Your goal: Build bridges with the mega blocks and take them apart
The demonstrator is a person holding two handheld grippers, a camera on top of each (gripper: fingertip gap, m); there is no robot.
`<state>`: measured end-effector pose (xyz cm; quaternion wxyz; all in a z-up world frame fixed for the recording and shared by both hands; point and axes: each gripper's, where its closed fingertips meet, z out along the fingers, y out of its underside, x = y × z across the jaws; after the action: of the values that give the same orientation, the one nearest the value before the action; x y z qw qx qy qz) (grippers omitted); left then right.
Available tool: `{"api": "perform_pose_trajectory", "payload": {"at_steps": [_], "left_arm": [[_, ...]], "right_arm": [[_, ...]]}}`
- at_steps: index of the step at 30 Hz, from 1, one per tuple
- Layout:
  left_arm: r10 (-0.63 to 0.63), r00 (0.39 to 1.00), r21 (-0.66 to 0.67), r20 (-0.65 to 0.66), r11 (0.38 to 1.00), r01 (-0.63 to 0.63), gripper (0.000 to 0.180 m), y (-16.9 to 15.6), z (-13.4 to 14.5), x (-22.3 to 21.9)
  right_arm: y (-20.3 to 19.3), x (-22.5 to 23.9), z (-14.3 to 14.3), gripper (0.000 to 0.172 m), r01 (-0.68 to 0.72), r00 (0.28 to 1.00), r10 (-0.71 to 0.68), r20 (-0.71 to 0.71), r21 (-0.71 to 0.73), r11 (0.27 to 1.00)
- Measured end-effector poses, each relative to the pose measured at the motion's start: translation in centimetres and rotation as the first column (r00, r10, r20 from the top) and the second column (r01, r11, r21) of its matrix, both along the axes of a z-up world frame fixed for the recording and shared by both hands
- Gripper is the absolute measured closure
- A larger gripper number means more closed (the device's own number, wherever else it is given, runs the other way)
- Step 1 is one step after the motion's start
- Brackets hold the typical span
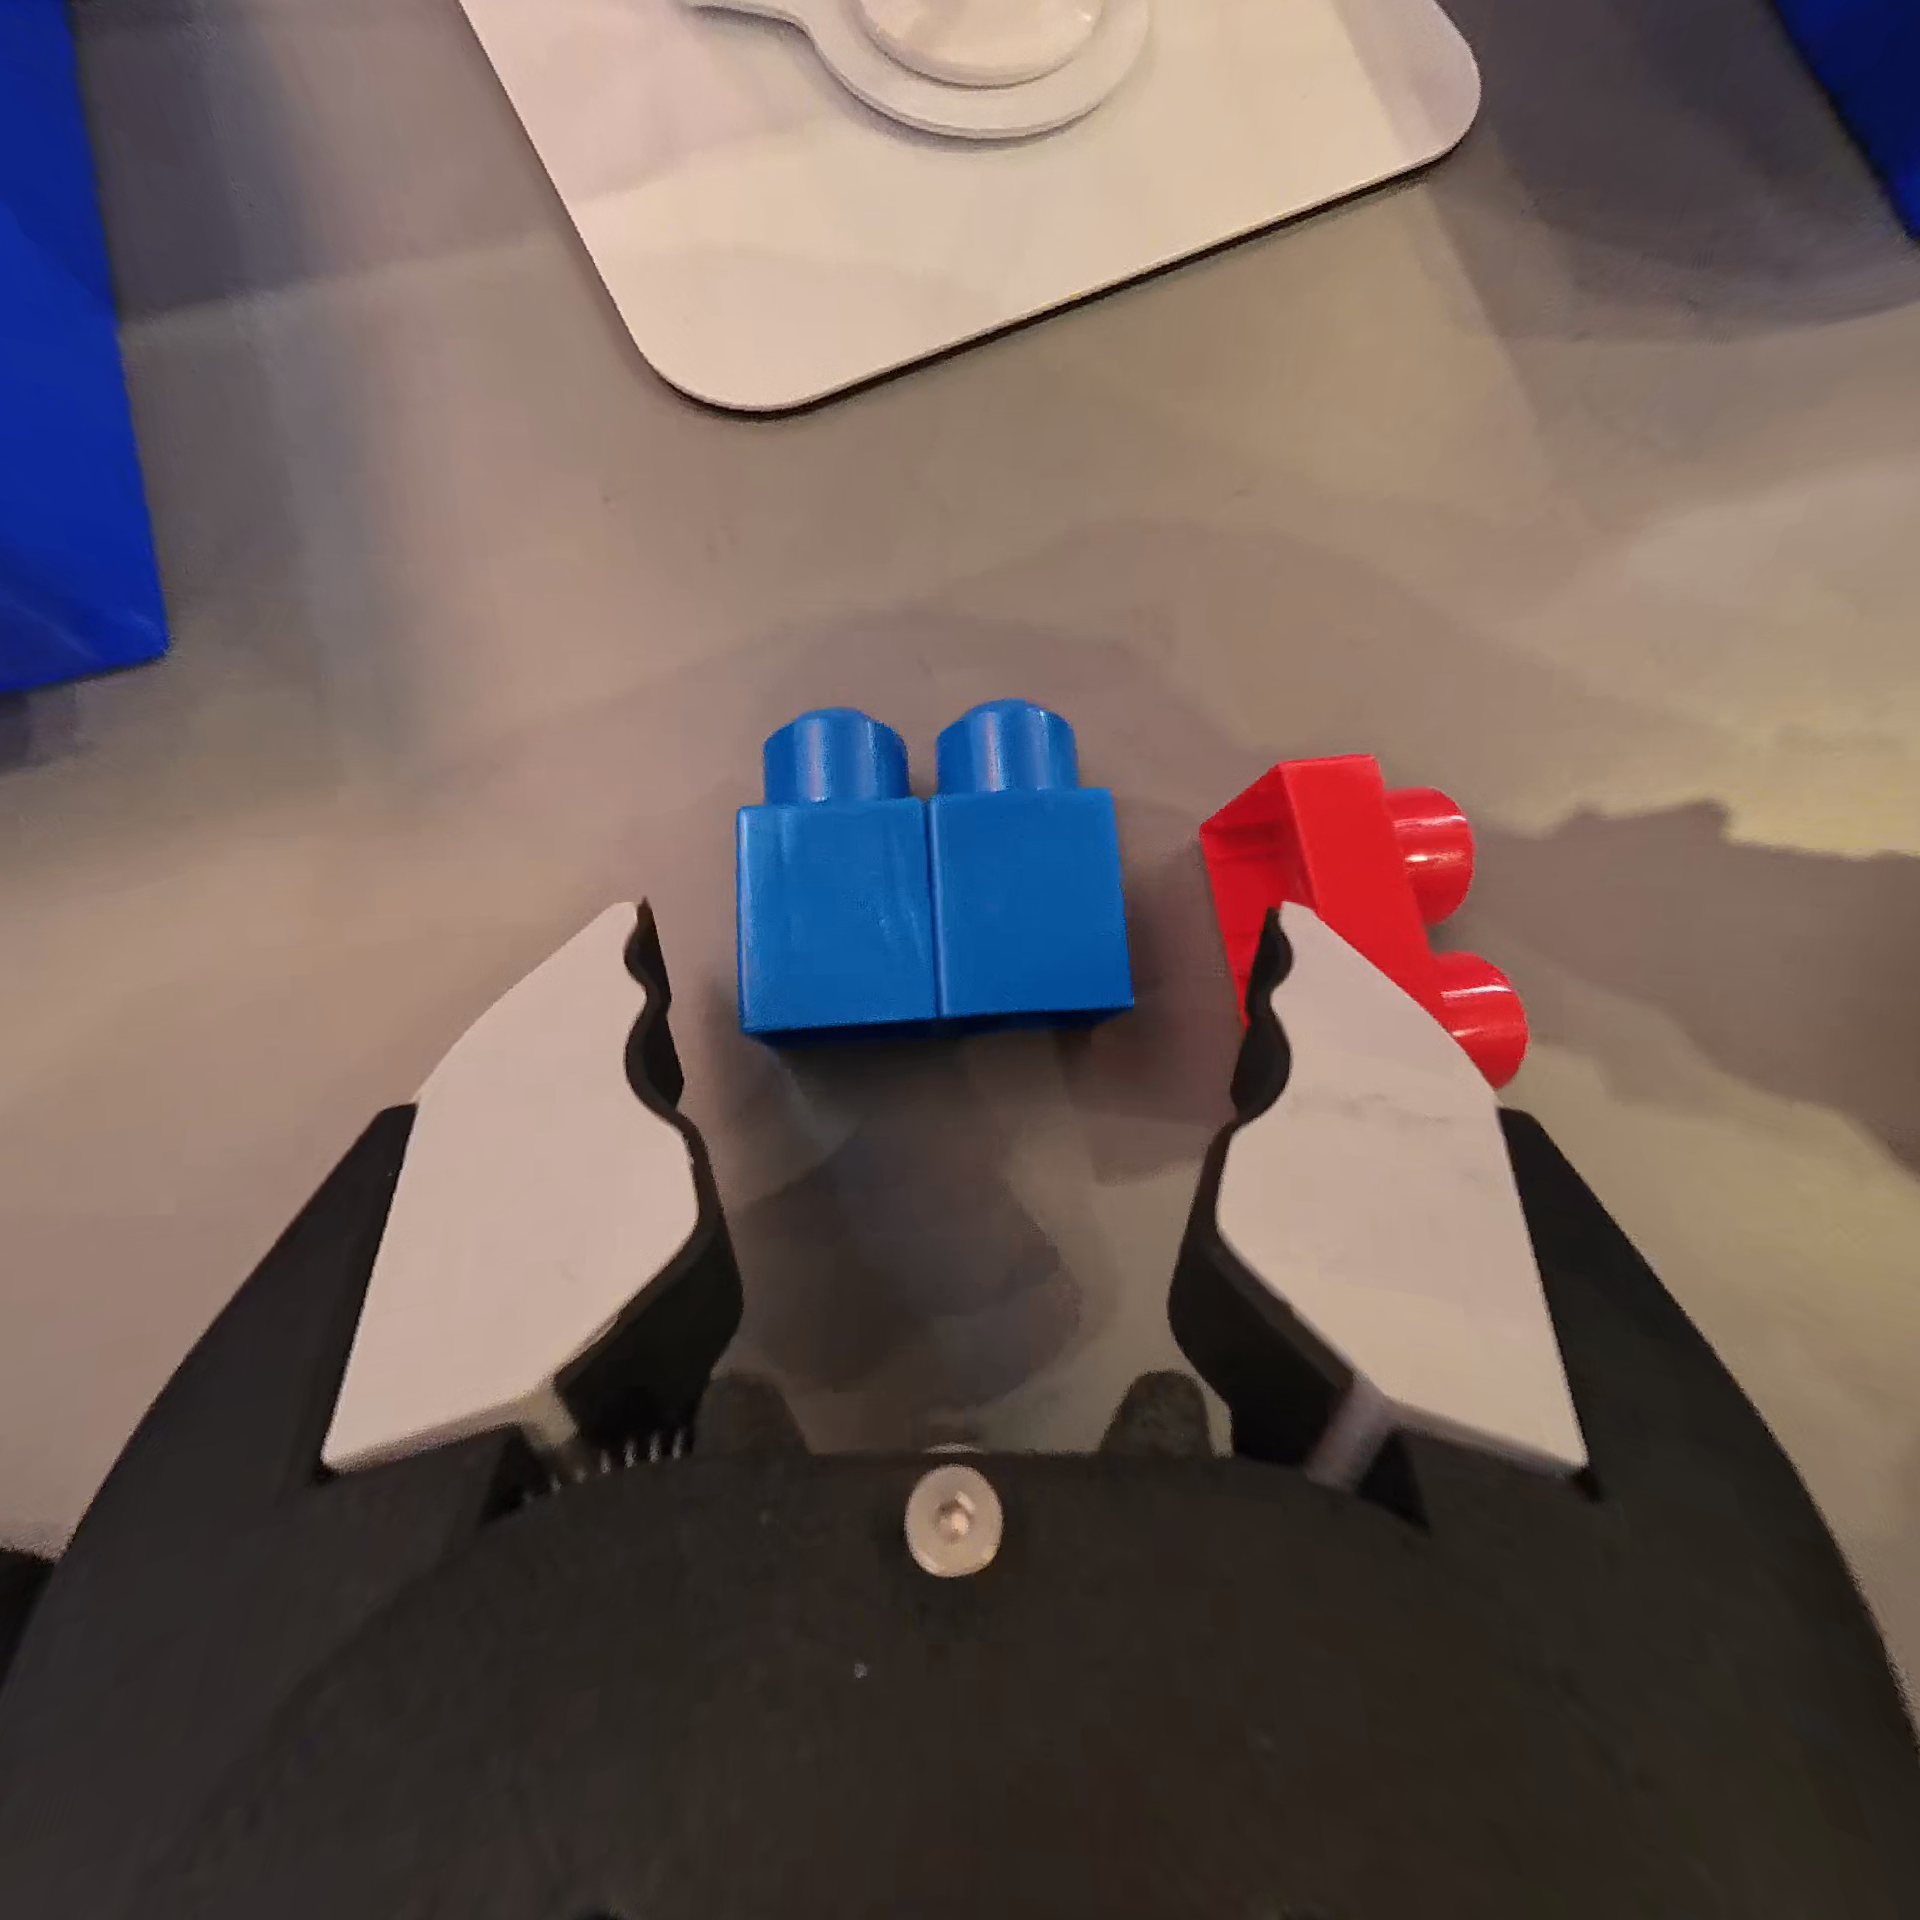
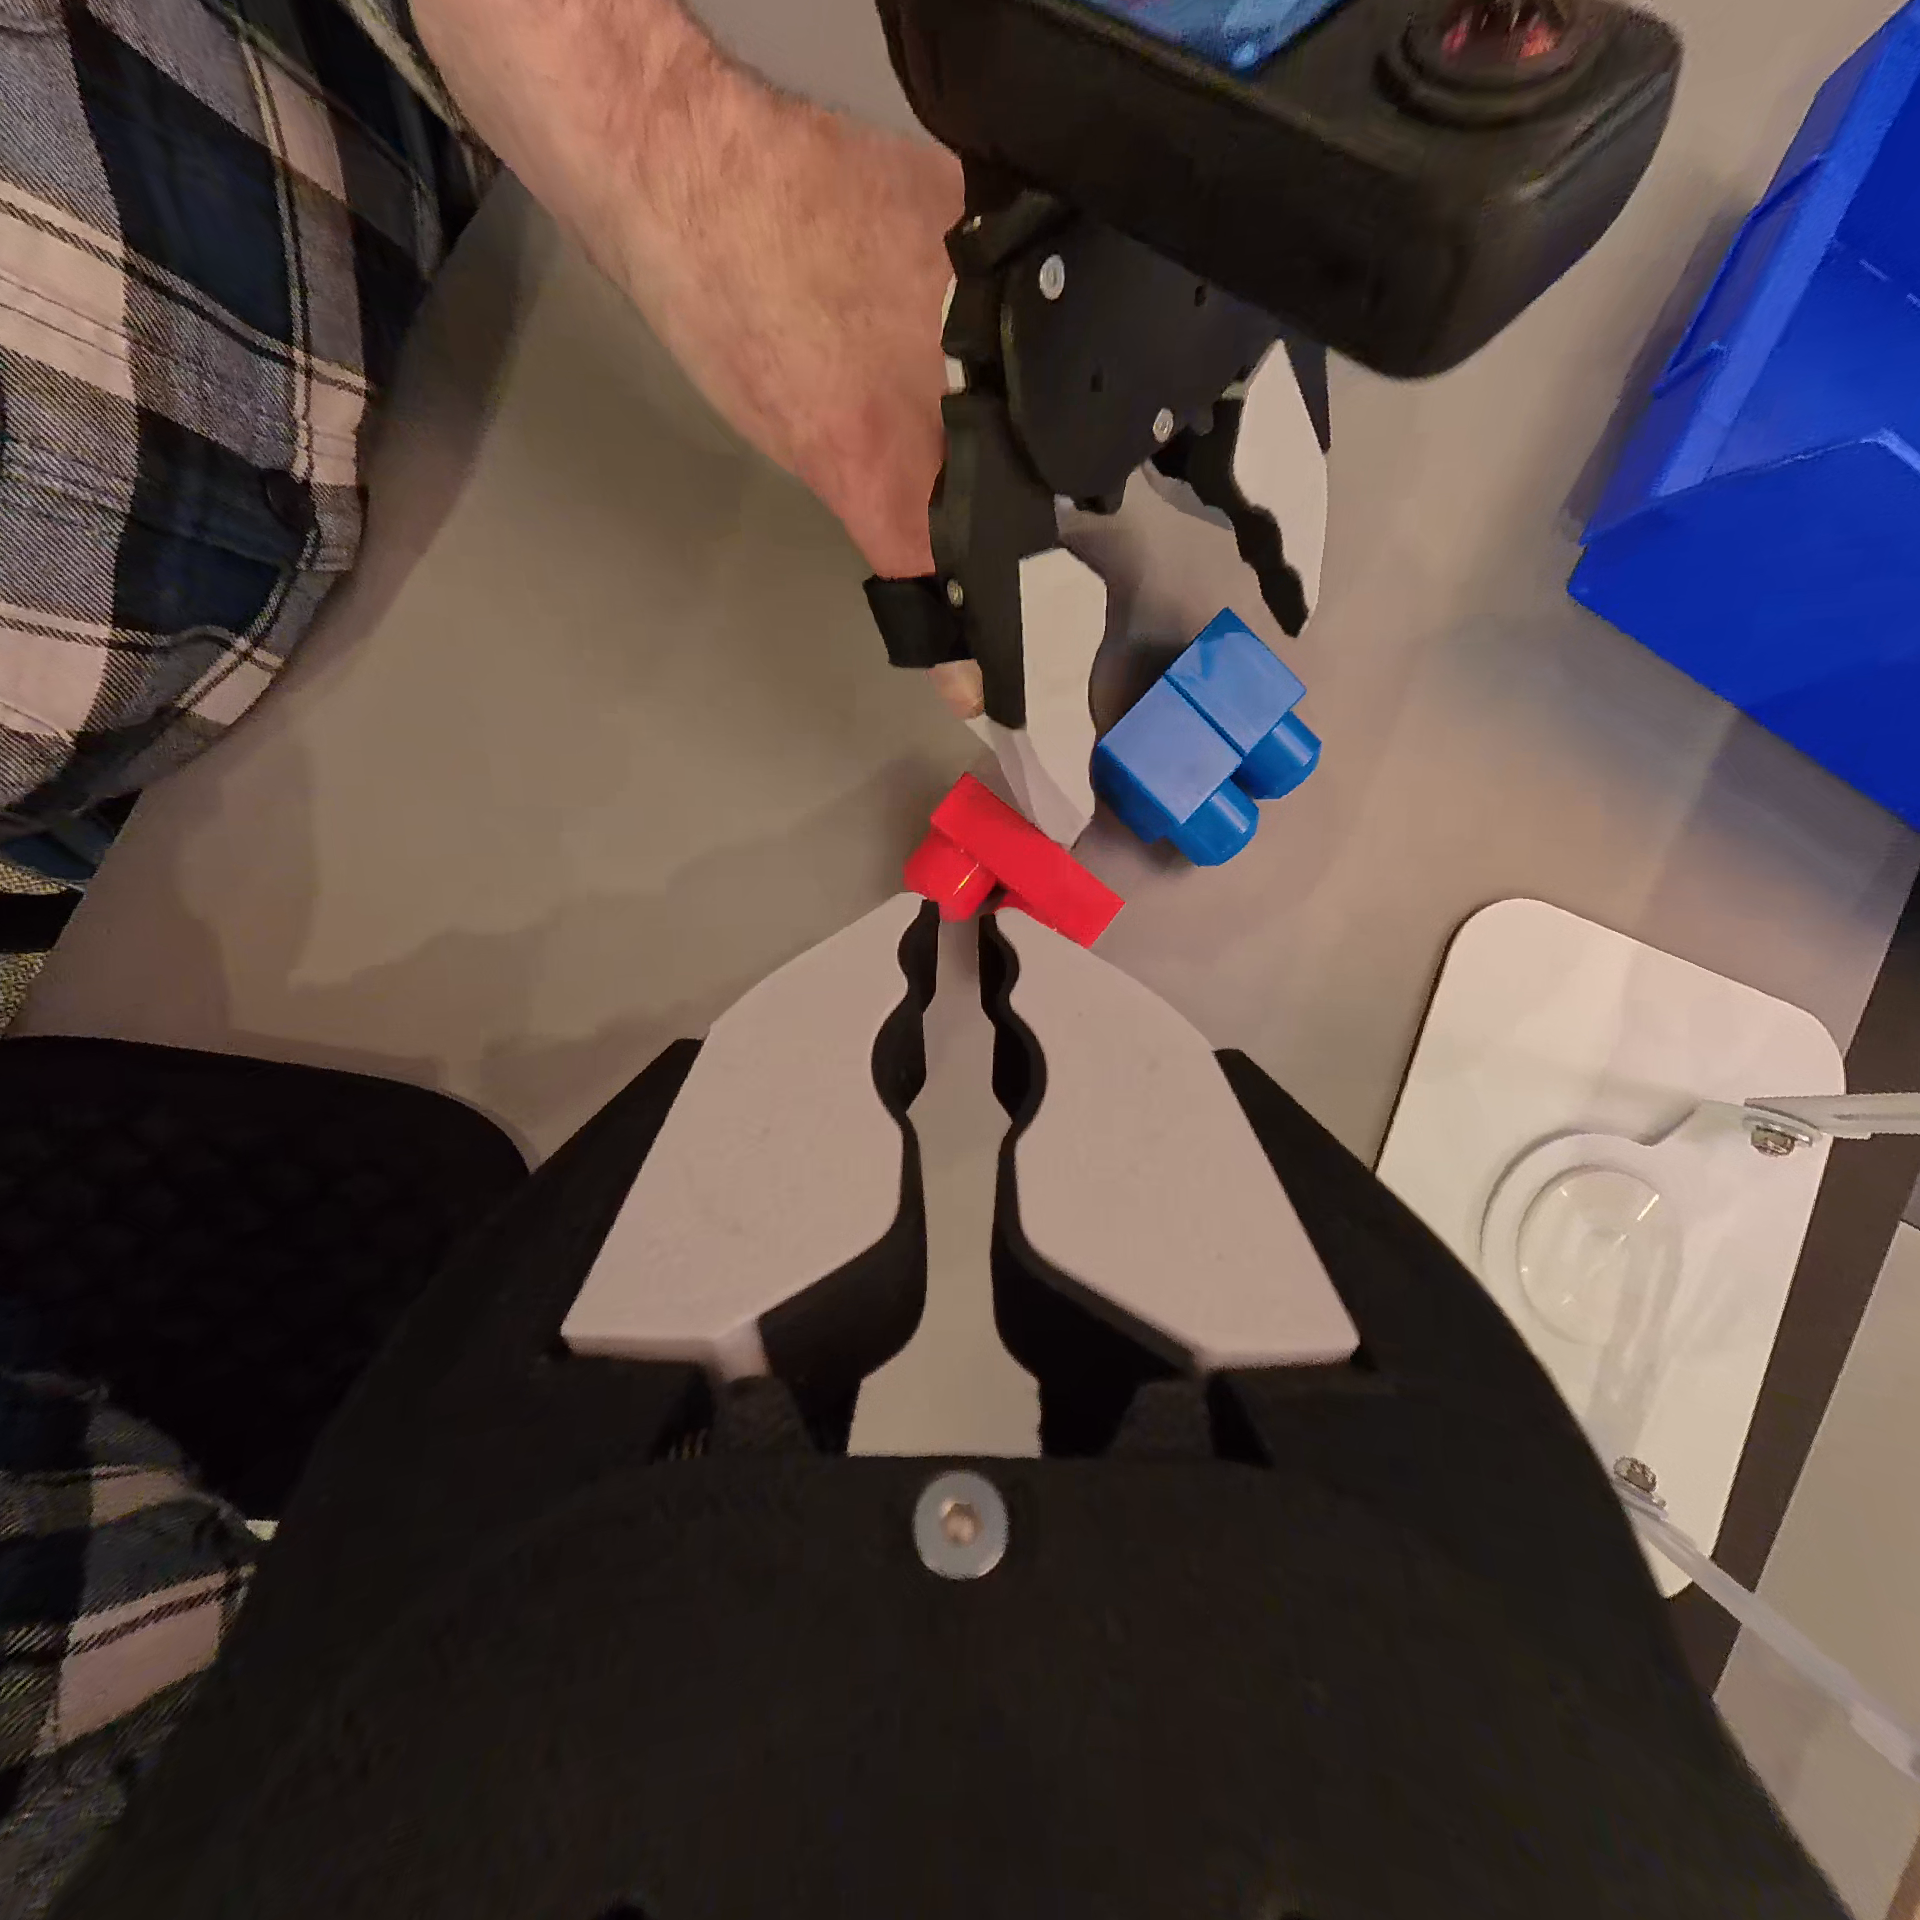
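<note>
Two blue one-stud blocks [image 1: 935, 914] lie side by side on the grey table [image 1: 416, 790], studs pointing away from me. My left gripper [image 1: 958, 914] is wide open and holds nothing; the blue pair lies just beyond its fingertips, apart from both. A red two-stud block [image 1: 1340, 862] lies on its side right of the blue pair, partly behind my right finger [image 1: 1351, 1060]. In the right wrist view my right gripper [image 2: 956, 920] has its fingers nearly together with nothing between them. The red block [image 2: 1029, 862] lies just past its tips, the blue pair [image 2: 1205, 738] beyond.
A white mat [image 1: 790, 239] with a clear dome stand lies behind the blocks; it also shows in the right wrist view [image 2: 1538, 997]. A blue box [image 2: 1787, 468] stands at the far right, another blue shape [image 1: 62, 416] at the left. A person's forearm [image 2: 748, 260] holds the left gripper.
</note>
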<state>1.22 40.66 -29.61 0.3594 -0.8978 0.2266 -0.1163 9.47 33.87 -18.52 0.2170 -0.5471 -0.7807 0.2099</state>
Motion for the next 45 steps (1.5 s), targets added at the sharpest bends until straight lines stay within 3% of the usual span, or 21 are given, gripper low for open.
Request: {"api": "perform_pose_trajectory", "payload": {"at_steps": [4, 7, 15, 20, 23, 25, 28, 31, 32, 34, 36, 38, 39, 42, 45], "left_arm": [[0.011, 0.999, -0.007, -0.040, 1.000, -0.011, 0.085, 0.2, -1.2, 0.3], [0.010, 0.998, 0.020, -0.059, 1.000, -0.008, 0.102, 0.8, -1.4, 0.0], [-0.034, 0.993, 0.047, -0.112, 0.998, 0.040, 0.104, 1.2, -1.1, -0.6], [-0.130, 0.985, 0.145, -0.116, 0.978, 0.147, 0.105, 1.4, 0.5, -0.9], [-0.228, 0.970, 0.149, -0.086, 0.960, 0.238, 0.105, 0.8, 1.2, -0.6], [-0.214, 0.971, 0.137, -0.109, 0.964, 0.228, 0.105, 0.8, 1.1, -1.5], [-0.219, 0.975, 0.180, -0.044, 0.958, 0.223, 0.105, 0.7, 2.3, -1.8], [-0.274, 0.944, 0.237, 0.184, 0.944, 0.228, 0.105, 0.7, 5.1, -1.5], [-0.287, 0.917, 0.252, 0.277, 0.943, 0.219, 0.105, 0.9, 6.3, -1.5], [-0.358, 0.794, 0.322, 0.490, 0.922, 0.217, 0.106, 0.7, 9.9, -1.4], [-0.397, 0.688, 0.362, 0.608, 0.909, 0.205, 0.105, 0.8, 12.3, -2.3], [-0.460, 0.527, 0.426, 0.714, 0.884, 0.195, 0.105, 0.4, 15.0, -3.4], [-0.491, 0.403, 0.453, 0.772, 0.870, 0.193, 0.105, -0.1, 16.6, -4.0], [-0.533, 0.121, 0.519, 0.837, 0.845, 0.130, 0.105, -0.3, 20.1, -6.8], [-0.556, -0.034, 0.556, 0.831, 0.826, 0.091, 0.105, -0.1, 21.9, -8.6]], "right_arm": [[-0.2, 0.0, 0.4, 0.164, -0.005, 1.000, 0.005, -0.010, 0.009, 1.000], [-0.3, 0.1, 0.8, 0.164, -0.004, 1.000, 0.005, -0.019, 0.017, 1.000], [0.1, 0.5, 0.9, 0.162, 0.017, 1.000, -0.016, -0.026, 0.004, 1.000], [0.8, 0.5, -0.4, 0.150, 0.057, 0.998, -0.057, -0.001, -0.061, 0.996], [1.1, 0.6, -2.3, 0.142, 0.070, 0.996, -0.065, 0.054, -0.098, 0.993], [1.6, 0.5, -3.5, 0.140, 0.093, 0.992, -0.084, 0.095, -0.099, 0.991], [1.9, 0.1, -4.1, 0.138, 0.135, 0.988, -0.119, 0.101, -0.173, 0.976], [2.8, -0.5, -3.5, 0.128, 0.216, 0.976, -0.206, 0.067, -0.226, 0.950], [3.2, -0.7, -3.2, 0.126, 0.250, 0.968, -0.242, 0.061, -0.233, 0.940], [3.0, -0.8, -3.0, 0.106, 0.306, 0.952, -0.297, 0.074, -0.248, 0.919], [2.9, -1.2, -2.6, 0.103, 0.385, 0.922, -0.385, 0.053, -0.244, 0.890], [1.9, -1.9, -2.0, 0.102, 0.427, 0.896, -0.444, 0.004, -0.284, 0.859], [1.5, -2.0, -2.0, 0.104, 0.451, 0.882, -0.471, -0.003, -0.283, 0.846], [1.5, -2.0, -1.3, 0.112, 0.518, 0.841, -0.539, -0.045, -0.220, 0.827], [1.8, -2.3, -0.4, 0.113, 0.597, 0.768, -0.633, -0.101, -0.245, 0.764]]}}
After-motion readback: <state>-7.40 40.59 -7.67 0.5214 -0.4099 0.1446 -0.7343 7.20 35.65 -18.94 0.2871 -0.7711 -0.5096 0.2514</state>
